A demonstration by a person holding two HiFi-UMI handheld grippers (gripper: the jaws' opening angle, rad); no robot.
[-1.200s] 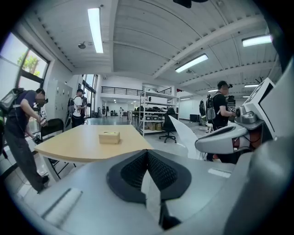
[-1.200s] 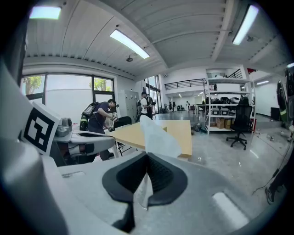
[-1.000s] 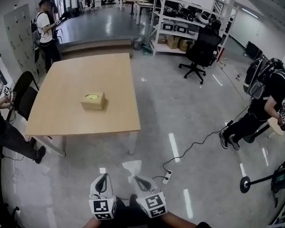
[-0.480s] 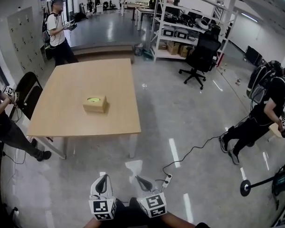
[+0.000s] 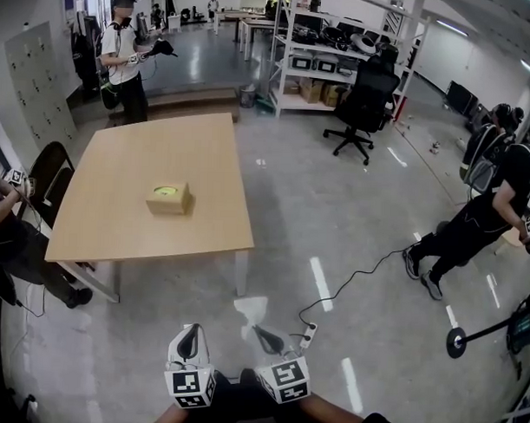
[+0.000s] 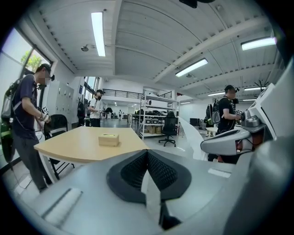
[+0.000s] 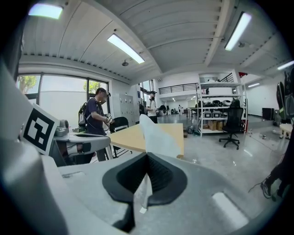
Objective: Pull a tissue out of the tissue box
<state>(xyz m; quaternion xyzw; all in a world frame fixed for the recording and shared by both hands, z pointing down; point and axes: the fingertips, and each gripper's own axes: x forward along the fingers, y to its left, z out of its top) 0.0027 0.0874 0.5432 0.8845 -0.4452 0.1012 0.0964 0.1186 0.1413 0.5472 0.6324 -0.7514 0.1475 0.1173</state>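
Away from the table (image 5: 152, 220), right tool (image 7: 146, 157) pinches tissue (image 7: 158, 135).

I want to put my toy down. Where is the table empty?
Almost everywhere. The table is bare on every side of the tissue box, widest toward the far edge. Only the box's spot is taken; a chair crowds the left side.
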